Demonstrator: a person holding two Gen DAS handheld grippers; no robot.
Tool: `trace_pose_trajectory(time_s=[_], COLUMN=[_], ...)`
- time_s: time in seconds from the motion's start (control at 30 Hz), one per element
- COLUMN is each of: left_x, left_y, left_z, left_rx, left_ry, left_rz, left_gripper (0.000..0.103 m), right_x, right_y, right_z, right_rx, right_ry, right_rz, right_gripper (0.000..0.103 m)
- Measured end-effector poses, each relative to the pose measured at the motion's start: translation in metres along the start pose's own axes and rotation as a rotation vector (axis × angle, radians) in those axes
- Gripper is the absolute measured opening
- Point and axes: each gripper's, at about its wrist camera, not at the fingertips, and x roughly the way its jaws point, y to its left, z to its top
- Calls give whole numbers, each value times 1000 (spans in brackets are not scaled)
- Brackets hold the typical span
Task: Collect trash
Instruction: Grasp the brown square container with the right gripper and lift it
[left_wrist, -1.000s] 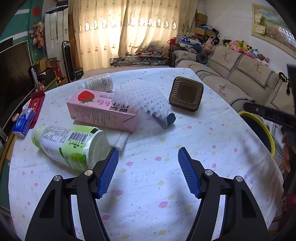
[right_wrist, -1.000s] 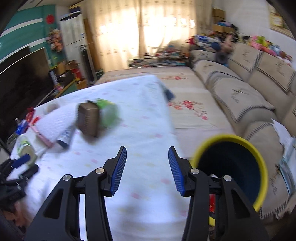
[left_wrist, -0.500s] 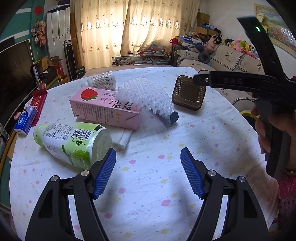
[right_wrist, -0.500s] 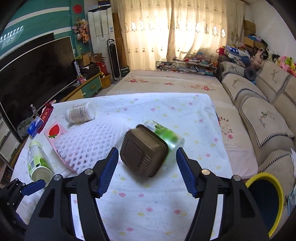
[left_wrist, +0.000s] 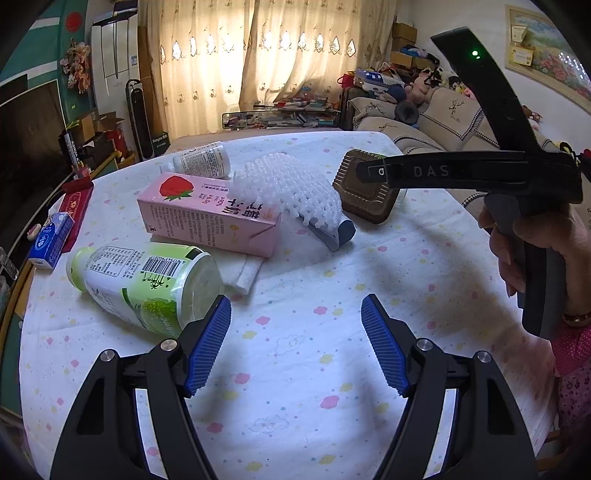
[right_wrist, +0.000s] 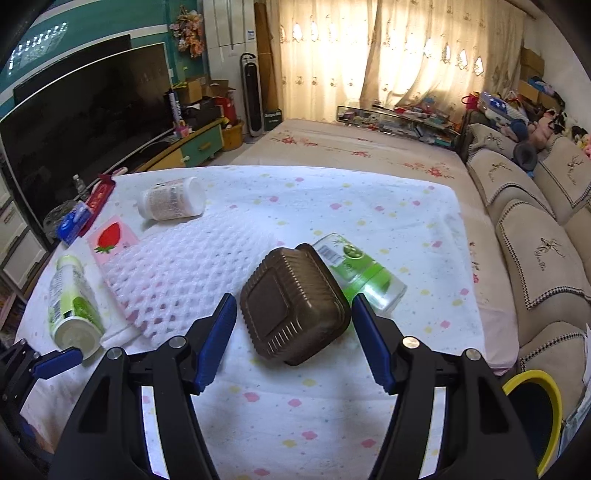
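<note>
Trash lies on a table with a white dotted cloth (left_wrist: 295, 369). My right gripper (right_wrist: 293, 306) is open, its blue pads on either side of a brown plastic tub (right_wrist: 293, 310), also seen from the left wrist (left_wrist: 364, 195). A green-labelled clear bottle (right_wrist: 360, 273) lies behind the tub. My left gripper (left_wrist: 295, 310) is open and empty, just right of a green drink bottle (left_wrist: 147, 280). A pink strawberry milk carton (left_wrist: 210, 216), white foam netting (left_wrist: 288, 190) and a white pill bottle (left_wrist: 201, 162) lie farther back.
A yellow-rimmed blue bin (right_wrist: 539, 417) stands off the table's right edge. A small blue box (left_wrist: 51, 240) and a red box (left_wrist: 75, 201) lie at the left edge. A sofa (right_wrist: 535, 240) runs along the right; a TV (right_wrist: 85, 122) stands on the left.
My right gripper swung from the bin back over the table and closed in on the brown tub, which now sits between its pads. My left gripper stayed nearly still.
</note>
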Motion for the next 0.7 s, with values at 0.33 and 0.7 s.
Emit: trace_pose_trajectory(time_s=[0.33,0.7], left_x=[5,9], left_y=[-3,-9], left_z=[-2,-2], left_rx=[5,10], left_ry=[13,24], left_rz=[5,3], left_gripper=[73,73], right_x=[18,25], right_y=[18,34], right_z=[0,-10], right_rx=[-124,-282], right_ry=[71,38], right_rz=[-11,6], right_gripper=[62,76])
